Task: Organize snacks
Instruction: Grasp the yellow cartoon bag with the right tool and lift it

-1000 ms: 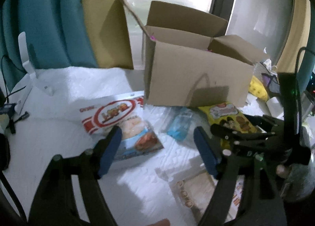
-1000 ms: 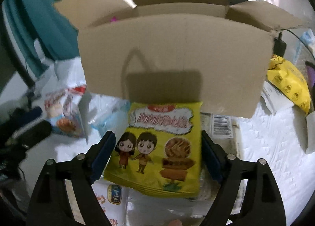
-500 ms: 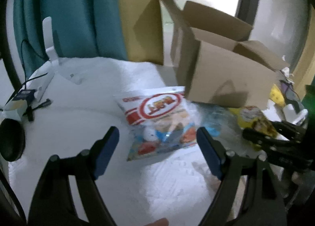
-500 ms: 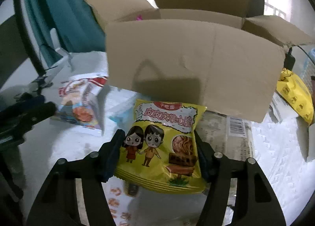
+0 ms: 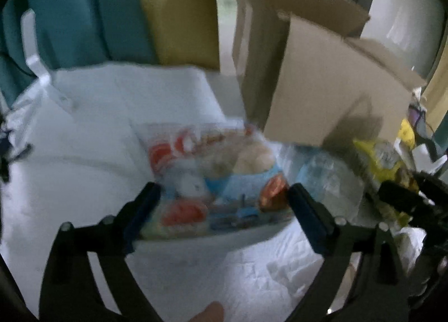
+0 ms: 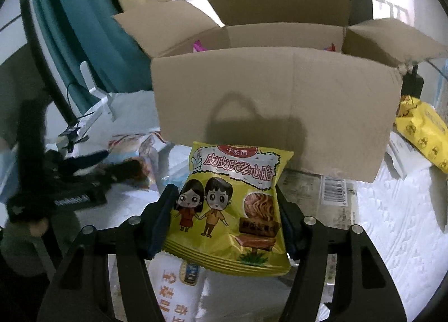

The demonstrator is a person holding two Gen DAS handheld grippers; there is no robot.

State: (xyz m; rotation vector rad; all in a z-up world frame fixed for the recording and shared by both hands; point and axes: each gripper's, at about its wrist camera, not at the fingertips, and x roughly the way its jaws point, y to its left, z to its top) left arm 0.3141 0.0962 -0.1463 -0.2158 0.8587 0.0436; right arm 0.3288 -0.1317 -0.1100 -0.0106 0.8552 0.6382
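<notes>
Here the open cardboard box [image 6: 268, 103] stands on the white cloth, behind a yellow noodle packet [image 6: 229, 210] that the right gripper [image 6: 226, 221] pinches by its sides. It looks light, crinkly, brittle inside. Nearby, the left gripper [image 5: 224, 210], spread, straddles a blurred red-and-blue snack bag [image 5: 218, 179], soft and best taken by its edges.

left wrist: low, faces box [image 5: 330, 92] obliquely | right wrist: close, head-on [image 6: 268, 103]

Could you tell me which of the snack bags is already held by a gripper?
The yellow cartoon bag: the right gripper is shut on it. The red-and-white bag lies between the open left gripper's fingers.
</notes>
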